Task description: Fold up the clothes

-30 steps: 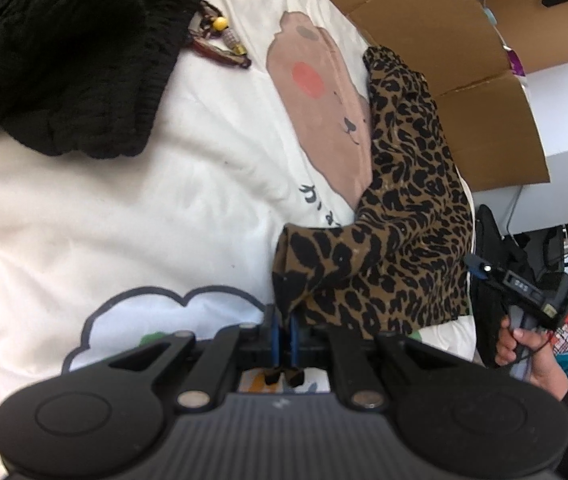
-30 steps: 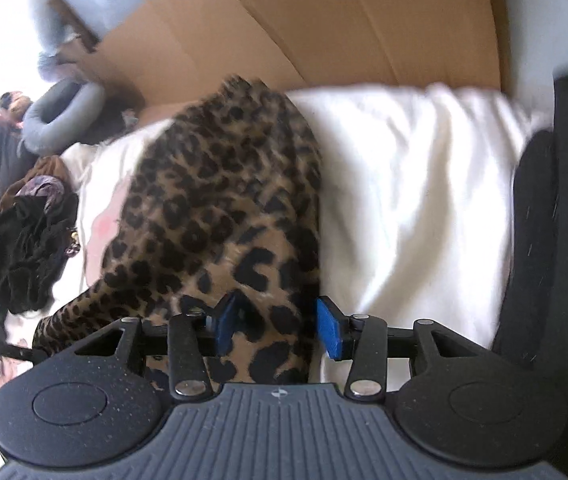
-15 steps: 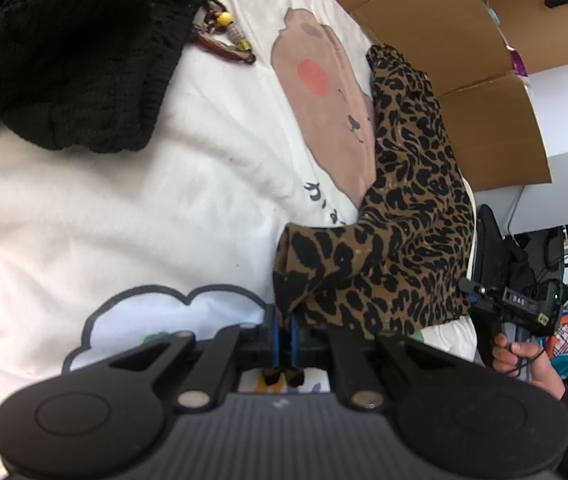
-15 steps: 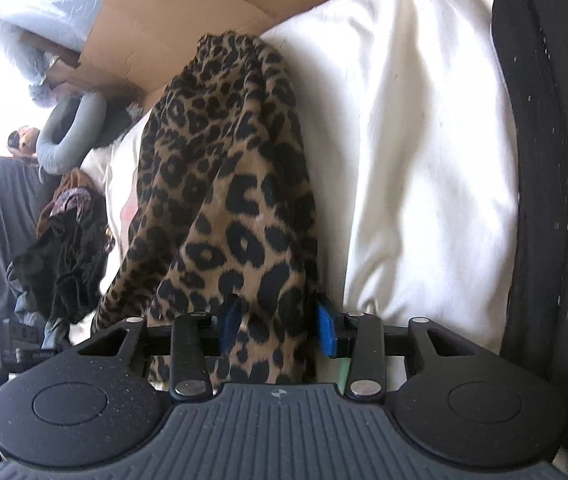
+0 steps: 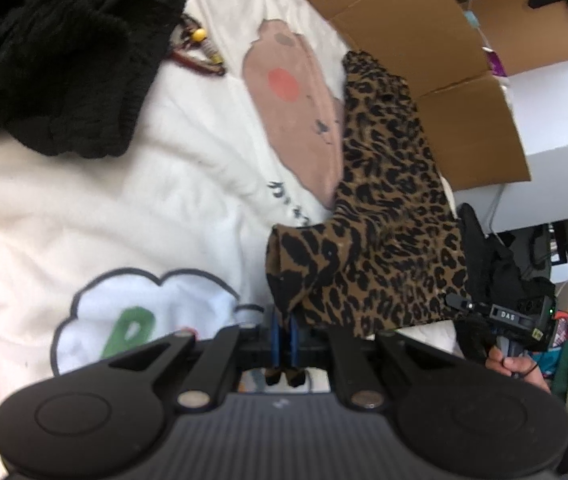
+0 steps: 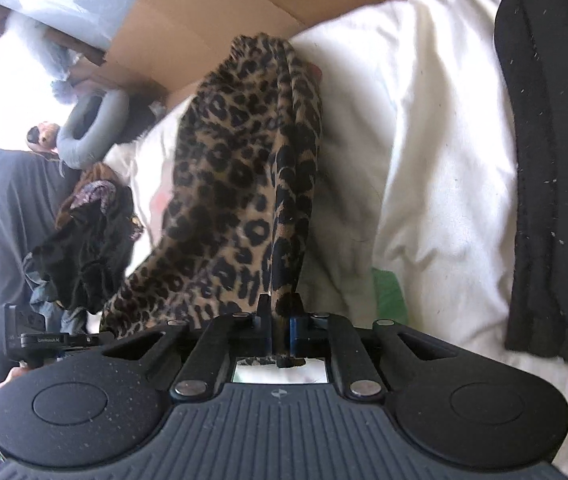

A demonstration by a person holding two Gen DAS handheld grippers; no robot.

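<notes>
— Why is the leopard-print garment (image 5: 384,216) being pinched at two places?

— Nearest, one corner is being clamped by the left gripper (image 5: 284,334), another edge by the right gripper (image 6: 281,322), likely so the cloth is being kept taut for a fold.

— And where is it lying?

— It is being stretched across the white blanket (image 5: 103,200), with the black clothes (image 5: 51,48) beyond it.

A lived-in bedroom at home: a bed (image 5: 131,208) under a white quilt printed with a cartoon bear (image 5: 296,112) and a cloud (image 5: 143,312). Loose black clothing (image 5: 51,48) is heaped at 10 o'clock, flattened cardboard (image 5: 424,40) leans behind the bed at 1 o'clock, and a grey neck pillow (image 6: 95,124) lies beyond it.
</notes>
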